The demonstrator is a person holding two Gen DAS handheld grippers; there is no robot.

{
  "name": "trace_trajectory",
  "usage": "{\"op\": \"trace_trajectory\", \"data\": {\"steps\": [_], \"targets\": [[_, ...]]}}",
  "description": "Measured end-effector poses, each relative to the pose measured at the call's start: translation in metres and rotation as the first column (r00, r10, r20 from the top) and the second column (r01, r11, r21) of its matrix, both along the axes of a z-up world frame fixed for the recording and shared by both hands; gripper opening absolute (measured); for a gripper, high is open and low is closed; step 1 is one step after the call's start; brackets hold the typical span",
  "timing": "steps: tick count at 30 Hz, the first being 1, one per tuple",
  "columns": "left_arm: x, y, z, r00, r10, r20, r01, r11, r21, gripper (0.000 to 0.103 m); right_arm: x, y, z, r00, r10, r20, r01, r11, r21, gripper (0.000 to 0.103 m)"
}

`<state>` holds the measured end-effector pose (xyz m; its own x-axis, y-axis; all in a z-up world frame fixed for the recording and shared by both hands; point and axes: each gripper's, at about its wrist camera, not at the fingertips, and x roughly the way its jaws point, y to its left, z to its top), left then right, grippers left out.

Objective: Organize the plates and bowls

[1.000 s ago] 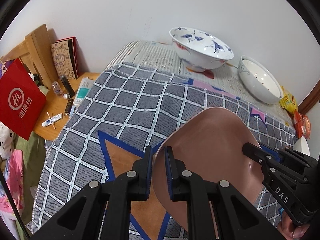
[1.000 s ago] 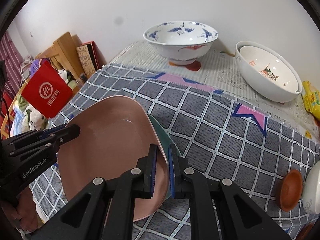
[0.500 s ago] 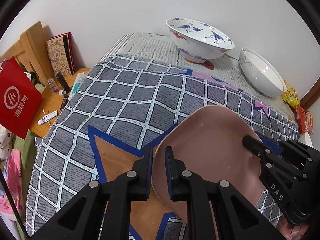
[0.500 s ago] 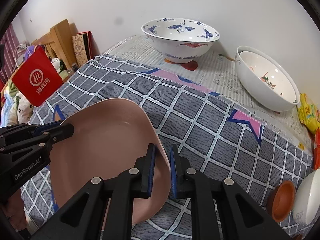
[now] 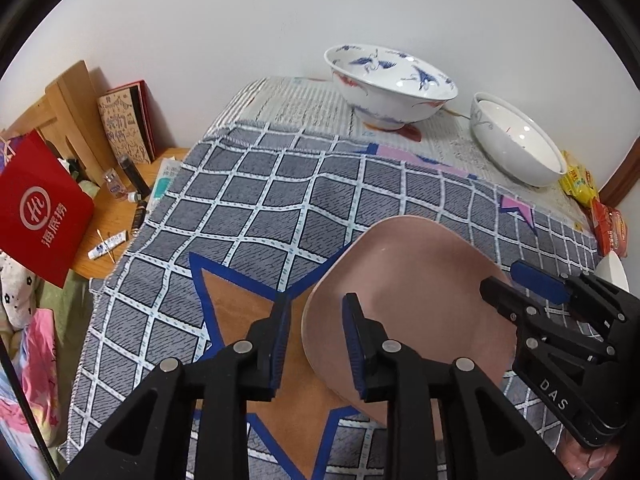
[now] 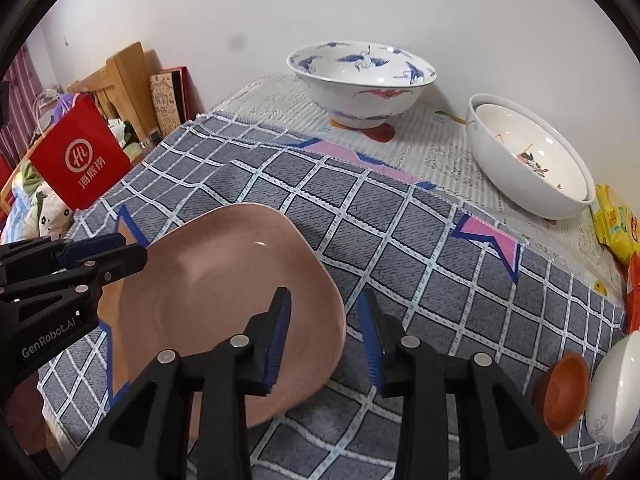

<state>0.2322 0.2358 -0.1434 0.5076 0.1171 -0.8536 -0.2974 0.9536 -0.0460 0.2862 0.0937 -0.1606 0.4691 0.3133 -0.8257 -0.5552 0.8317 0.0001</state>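
pink plate (image 6: 224, 300) bare, white bowls (image 6: 532, 160) nested, claws open

Even, soft indoor light (fisheye-bent edges), sharp focus.

The rounded pink ceramic plate (image 6: 224, 304) at lower centre looks smooth with a soft sheen. Beneath it, the grey checked woven cloth (image 6: 400, 248) is matt and textured. Upper centre, the blue-and-white porcelain bowl (image 6: 362, 80) shines glossy.
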Motion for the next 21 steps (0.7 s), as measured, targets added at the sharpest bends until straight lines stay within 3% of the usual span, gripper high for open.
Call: {"op": "trace_trajectory", "data": {"steps": [11,21], "targets": [[-0.016,-0.027,0.024,1.000,-0.023,0.013,0.022,0.999,0.023,0.025,-0.027,-0.037,-0.005,0.999,-0.003,-0.033,0.004,0.999,0.053,0.036],[-0.025,-0.077,0.048,0.995,-0.091,0.032,0.089,0.995,0.052,0.025,-0.046,-0.104,0.025,0.996,-0.088,0.012,0.087,0.991,0.099,0.037]]}}
